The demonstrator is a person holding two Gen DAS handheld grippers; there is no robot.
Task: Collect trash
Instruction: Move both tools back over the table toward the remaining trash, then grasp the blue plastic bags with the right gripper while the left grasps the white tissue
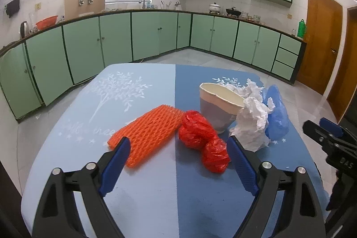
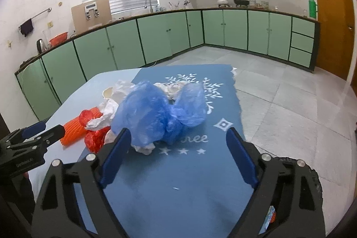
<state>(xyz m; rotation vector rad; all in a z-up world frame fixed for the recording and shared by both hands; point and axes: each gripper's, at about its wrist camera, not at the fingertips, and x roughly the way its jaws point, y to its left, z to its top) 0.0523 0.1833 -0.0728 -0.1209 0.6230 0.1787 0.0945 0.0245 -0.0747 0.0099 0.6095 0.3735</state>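
Trash lies in a heap on a blue-clothed table (image 1: 145,193). An orange foam net (image 1: 148,134) is at the left, a crumpled red plastic bag (image 1: 202,137) beside it, then a paper cup (image 1: 219,107), white crumpled paper (image 1: 254,124) and a blue plastic bag (image 1: 276,115). My left gripper (image 1: 178,145) is open just short of the net and red bag, with nothing gripped. My right gripper (image 2: 178,139) is open in front of the blue plastic bag (image 2: 156,115), whose near edge lies between the fingertips without contact. The white paper (image 2: 100,121), red bag (image 2: 93,141) and net (image 2: 74,131) lie left of it.
The table (image 2: 189,204) stands in a kitchen with green cabinets (image 1: 116,37) along the far walls and grey tiled floor (image 2: 279,104) around it. A wooden door (image 1: 321,37) is at the right. The other gripper (image 1: 328,137) shows at each view's edge.
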